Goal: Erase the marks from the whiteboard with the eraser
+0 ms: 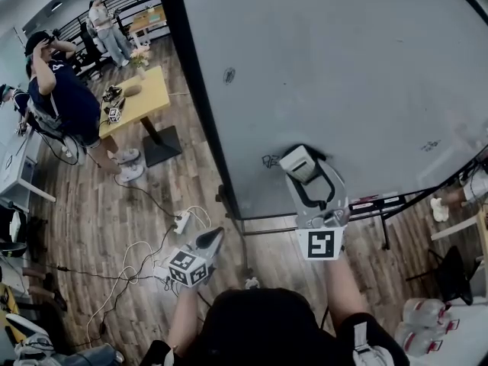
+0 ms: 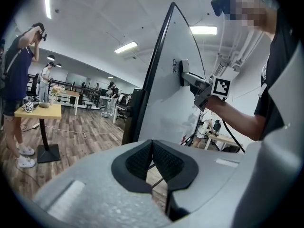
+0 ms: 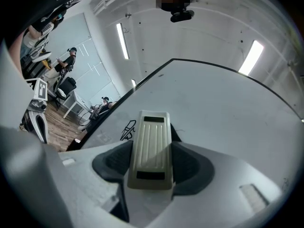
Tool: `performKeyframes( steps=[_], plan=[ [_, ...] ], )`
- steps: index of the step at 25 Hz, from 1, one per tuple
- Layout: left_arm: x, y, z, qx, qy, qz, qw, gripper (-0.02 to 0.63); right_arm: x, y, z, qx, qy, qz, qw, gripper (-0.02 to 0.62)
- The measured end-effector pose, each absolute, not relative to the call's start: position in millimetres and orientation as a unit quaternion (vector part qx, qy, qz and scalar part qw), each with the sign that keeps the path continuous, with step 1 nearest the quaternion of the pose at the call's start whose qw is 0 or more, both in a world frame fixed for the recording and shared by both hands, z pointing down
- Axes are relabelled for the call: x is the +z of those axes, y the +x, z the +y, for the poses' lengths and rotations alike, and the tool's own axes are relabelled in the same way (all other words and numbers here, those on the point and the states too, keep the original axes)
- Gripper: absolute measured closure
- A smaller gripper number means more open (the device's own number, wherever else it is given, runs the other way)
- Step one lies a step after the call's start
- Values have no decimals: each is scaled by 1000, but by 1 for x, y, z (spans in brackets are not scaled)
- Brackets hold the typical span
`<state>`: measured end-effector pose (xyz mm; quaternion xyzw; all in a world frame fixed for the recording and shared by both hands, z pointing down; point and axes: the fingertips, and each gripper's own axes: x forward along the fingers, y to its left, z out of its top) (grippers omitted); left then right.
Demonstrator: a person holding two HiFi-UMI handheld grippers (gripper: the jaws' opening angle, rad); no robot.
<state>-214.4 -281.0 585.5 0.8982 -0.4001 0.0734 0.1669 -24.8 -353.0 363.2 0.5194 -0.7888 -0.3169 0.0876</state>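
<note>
The whiteboard [image 1: 343, 75] stands upright in a black frame. A small black scribble [image 1: 271, 160] sits near its lower left, another mark [image 1: 229, 75] higher up, and faint marks [image 1: 431, 145] at the right. My right gripper [image 1: 309, 175] is shut on a cream eraser [image 1: 299, 162], held at the board just right of the scribble. In the right gripper view the ribbed eraser [image 3: 151, 146] lies between the pads, with the scribble [image 3: 128, 129] to its left. My left gripper [image 1: 212, 241] hangs low over the floor; its pads [image 2: 164, 163] meet with nothing between them.
A yellow table [image 1: 141, 94] stands on the wooden floor to the left, with a person [image 1: 65, 97] beside it. A power strip [image 1: 181, 221] and loose cables lie near the board's foot. Plastic bottles [image 1: 423, 322] sit at the lower right.
</note>
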Motion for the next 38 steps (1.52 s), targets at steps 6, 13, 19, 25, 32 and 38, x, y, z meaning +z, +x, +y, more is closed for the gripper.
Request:
performKeyframes(
  steps=[6, 13, 19, 25, 32, 38],
  plan=[
    [590, -213, -285, 76, 901, -391, 171, 595, 367, -32, -353, -310, 521, -790, 89, 341],
    [592, -213, -287, 78, 905, -382, 172, 595, 378, -74, -349, -311, 494, -808, 86, 341],
    [596, -221, -285, 81, 902, -385, 175, 595, 379, -80, -349, -307, 499, -807, 78, 341],
    [600, -221, -286, 85, 903, -383, 177, 595, 384, -87, -349, -304, 494, -811, 78, 341],
    [600, -221, -285, 87, 901, -386, 176, 595, 398, -121, -343, -317, 456, -825, 103, 341],
    [602, -232, -282, 85, 895, -399, 180, 595, 404, -132, -342, -313, 442, -834, 102, 341]
  ],
)
